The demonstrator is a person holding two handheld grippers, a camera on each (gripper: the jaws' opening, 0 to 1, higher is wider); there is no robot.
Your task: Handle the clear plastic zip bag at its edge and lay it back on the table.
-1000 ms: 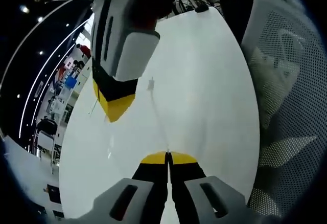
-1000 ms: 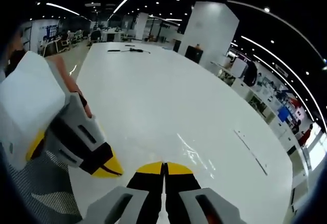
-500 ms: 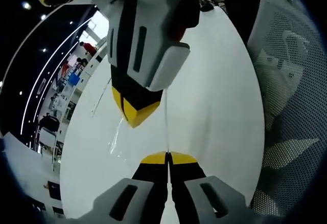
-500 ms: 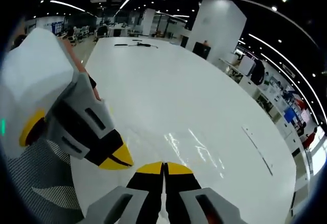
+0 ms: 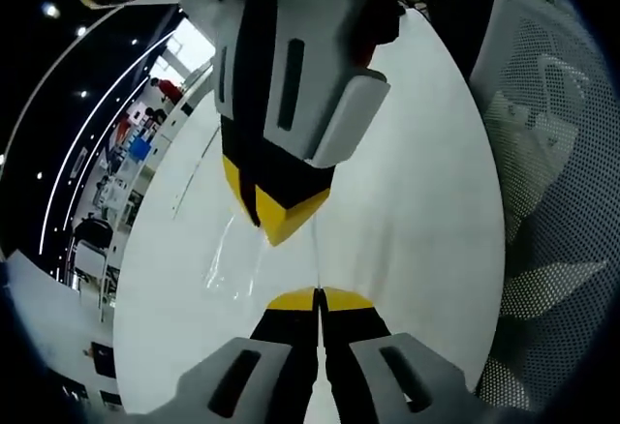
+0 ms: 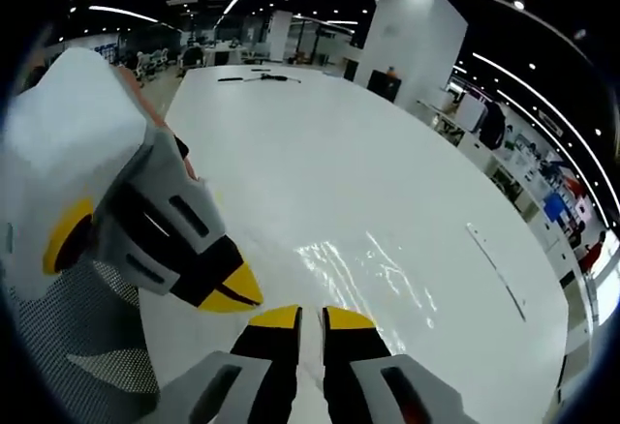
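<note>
Left gripper (image 5: 318,295) low over white table (image 5: 417,182), jaws pressed together on thin edge of clear bag (image 5: 237,255); bag spreads ahead and left of tips, glossy film against tabletop. Right gripper (image 6: 311,313) jaws parted narrowly, small gap between yellow tips, nothing between them; bag (image 6: 363,274) flat on table just ahead. In each view, other gripper reaches in, tips closing toward own tips. Mesh chair (image 5: 547,153) beside table edge.
</note>
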